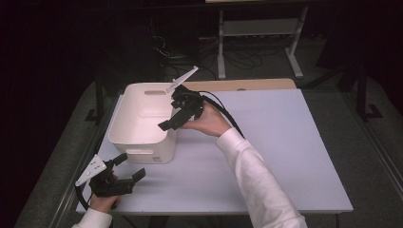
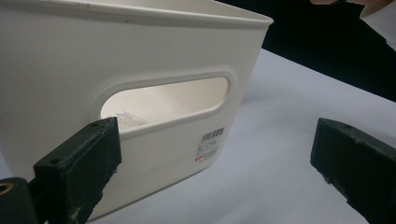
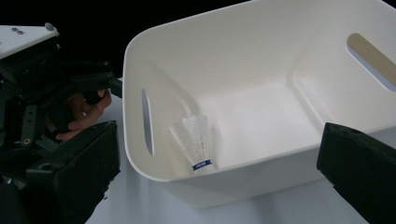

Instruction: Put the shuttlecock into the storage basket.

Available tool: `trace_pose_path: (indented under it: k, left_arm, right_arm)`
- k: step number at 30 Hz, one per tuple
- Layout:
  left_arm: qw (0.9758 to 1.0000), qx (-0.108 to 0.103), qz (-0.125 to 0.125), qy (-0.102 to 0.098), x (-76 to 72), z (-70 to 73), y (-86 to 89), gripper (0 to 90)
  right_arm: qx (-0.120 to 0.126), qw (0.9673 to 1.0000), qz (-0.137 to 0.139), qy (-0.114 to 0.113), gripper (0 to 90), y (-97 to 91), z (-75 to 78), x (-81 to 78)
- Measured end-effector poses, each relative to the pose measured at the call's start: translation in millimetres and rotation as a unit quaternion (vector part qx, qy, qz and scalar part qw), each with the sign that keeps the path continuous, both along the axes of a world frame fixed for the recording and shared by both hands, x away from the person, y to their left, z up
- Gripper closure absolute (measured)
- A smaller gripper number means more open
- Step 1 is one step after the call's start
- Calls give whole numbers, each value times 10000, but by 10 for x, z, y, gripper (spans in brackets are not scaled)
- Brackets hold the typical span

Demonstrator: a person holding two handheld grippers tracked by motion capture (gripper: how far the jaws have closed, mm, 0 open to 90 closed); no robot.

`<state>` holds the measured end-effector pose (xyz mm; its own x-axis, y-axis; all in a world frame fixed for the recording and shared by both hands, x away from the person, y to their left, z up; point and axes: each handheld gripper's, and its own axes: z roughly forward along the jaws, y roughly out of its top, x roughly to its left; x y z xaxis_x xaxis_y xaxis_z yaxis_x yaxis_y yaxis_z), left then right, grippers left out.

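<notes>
A white plastic bin (image 1: 124, 135) stands at the left of the table. A white shuttlecock (image 3: 196, 140) with a blue band lies on the bin's floor (image 3: 261, 116), in the corner by the handle slot (image 3: 147, 122). Its feathers (image 2: 123, 119) show through that slot in the left gripper view. My right gripper (image 1: 173, 111) hangs over the bin's right rim, open, with nothing between its jaws. Near the table's front left corner my left gripper (image 1: 130, 166) is open and faces the bin's near wall (image 2: 154, 154), a short way from it. The right gripper view (image 3: 217, 186) looks down into the bin.
The bin stands on a white tabletop (image 1: 285, 142) with a wooden strip (image 1: 247, 85) along its far edge. A metal stand (image 1: 259, 35) and cables lie on the floor behind. The bin's far wall has a second handle slot (image 3: 373, 58).
</notes>
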<state>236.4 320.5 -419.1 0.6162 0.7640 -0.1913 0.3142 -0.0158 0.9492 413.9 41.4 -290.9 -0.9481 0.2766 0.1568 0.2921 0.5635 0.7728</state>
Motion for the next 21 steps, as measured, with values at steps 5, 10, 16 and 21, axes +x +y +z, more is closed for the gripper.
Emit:
trace_pose_path:
  k: [5, 10, 16, 21]
  left_arm:
    - [10000, 32, -4, -4, 6, -1, 2, 15]
    - [10000, 31, 4, -2, 7, -3, 1, 15]
    - [10000, -15, 9, -1, 7, -4, -7, 15]
    - [10000, 33, 8, 3, 6, -3, -2, 15]
  right_arm:
    - [13, 9999, -100, 34, 0, -112, -16, -15]
    - [-6, 9999, -130, -74, 0, -226, -49, 8]
    - [31, 9996, -278, -29, 0, -341, -67, -3]
    - [45, 9993, -380, 41, 0, -430, -119, -14]
